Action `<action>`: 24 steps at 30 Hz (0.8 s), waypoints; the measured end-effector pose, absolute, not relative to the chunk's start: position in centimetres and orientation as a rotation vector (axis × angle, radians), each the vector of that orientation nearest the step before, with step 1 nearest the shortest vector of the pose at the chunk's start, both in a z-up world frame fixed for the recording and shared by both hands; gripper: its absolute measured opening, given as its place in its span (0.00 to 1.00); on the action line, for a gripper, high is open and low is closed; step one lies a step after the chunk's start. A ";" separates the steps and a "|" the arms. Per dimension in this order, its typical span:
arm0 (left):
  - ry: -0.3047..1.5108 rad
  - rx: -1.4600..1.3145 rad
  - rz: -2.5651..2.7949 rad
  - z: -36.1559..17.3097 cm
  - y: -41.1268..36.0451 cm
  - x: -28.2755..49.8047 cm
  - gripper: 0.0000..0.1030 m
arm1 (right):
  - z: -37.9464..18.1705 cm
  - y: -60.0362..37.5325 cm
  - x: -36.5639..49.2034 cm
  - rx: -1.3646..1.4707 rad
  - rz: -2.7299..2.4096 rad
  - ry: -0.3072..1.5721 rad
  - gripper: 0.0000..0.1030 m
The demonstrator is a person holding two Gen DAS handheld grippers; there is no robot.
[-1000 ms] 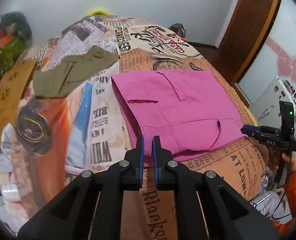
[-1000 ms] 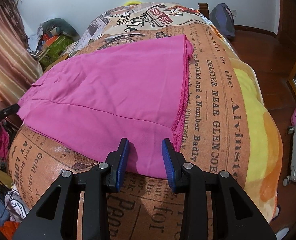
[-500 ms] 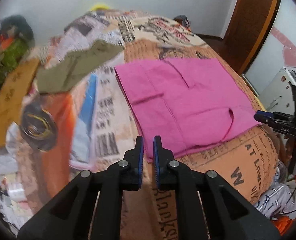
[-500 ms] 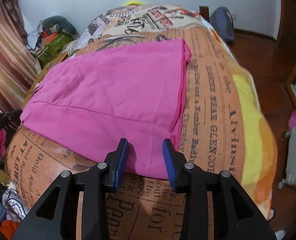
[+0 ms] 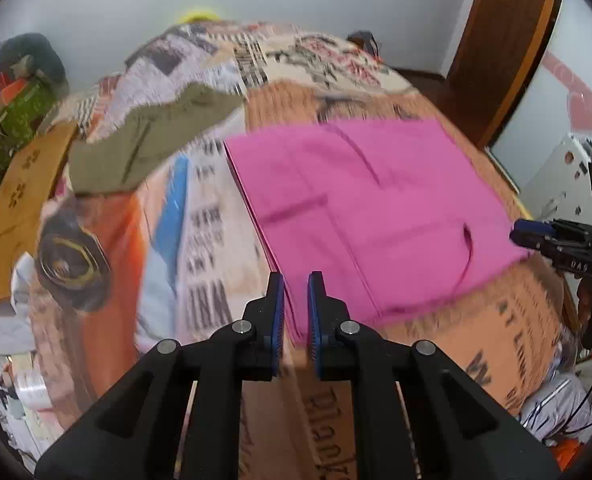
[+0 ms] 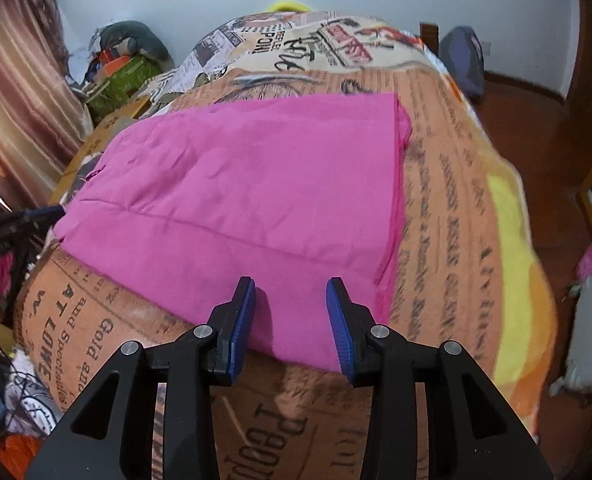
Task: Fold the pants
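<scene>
Pink pants (image 5: pixel 372 208) lie folded flat on the bed, also filling the middle of the right wrist view (image 6: pixel 248 196). My left gripper (image 5: pixel 295 308) hovers over the near left corner of the pants with its jaws a narrow gap apart and nothing between them. My right gripper (image 6: pixel 291 312) is open above the near edge of the pants, close to their right corner, holding nothing. The right gripper also shows at the right edge of the left wrist view (image 5: pixel 536 236).
The bed carries a newspaper-print blanket (image 6: pixel 448 240). An olive green garment (image 5: pixel 148 140) lies at the far left of the bed. Clutter and a green bag (image 5: pixel 12 120) stand at the left. A wooden door (image 5: pixel 496 40) and floor (image 6: pixel 536 120) lie to the right.
Both grippers have lifted up and back from the pants. The left gripper's jaws have parted slightly. The pants stay flat.
</scene>
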State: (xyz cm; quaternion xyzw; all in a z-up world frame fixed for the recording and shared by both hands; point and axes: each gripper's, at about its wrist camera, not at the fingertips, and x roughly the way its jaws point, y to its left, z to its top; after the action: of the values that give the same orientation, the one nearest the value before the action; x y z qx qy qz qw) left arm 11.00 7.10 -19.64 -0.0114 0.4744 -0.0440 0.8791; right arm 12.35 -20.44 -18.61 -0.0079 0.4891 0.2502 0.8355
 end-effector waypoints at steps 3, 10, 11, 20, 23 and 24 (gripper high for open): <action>0.954 -0.019 -0.067 -18.1 8.1 12.8 0.14 | -17.1 -20.7 13.7 -0.017 0.521 0.985 0.36; 0.947 -0.077 -0.005 -17.8 11.0 19.6 0.28 | -15.5 -20.4 18.1 -0.006 0.501 0.909 0.39; 0.961 -0.098 -0.004 -18.3 11.5 20.7 0.28 | -15.7 -20.4 18.8 -0.003 0.495 0.907 0.39; 1.041 -0.139 -0.017 -22.1 12.7 26.4 0.28 | -18.5 -20.4 24.2 0.035 0.435 0.928 0.39; 1.057 -0.111 0.008 -23.2 12.7 27.1 0.28 | -19.3 -20.8 25.6 0.042 0.416 0.937 0.39; 1.064 -0.114 0.003 -23.6 12.7 27.2 0.28 | -19.5 -20.9 26.0 0.047 0.412 0.939 0.39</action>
State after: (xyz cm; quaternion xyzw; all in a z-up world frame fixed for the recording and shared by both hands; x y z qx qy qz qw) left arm 27.24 12.73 -23.58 -0.0542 0.5068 0.0013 0.8603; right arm 26.01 -20.91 -19.53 0.0227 0.4493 0.1969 0.8711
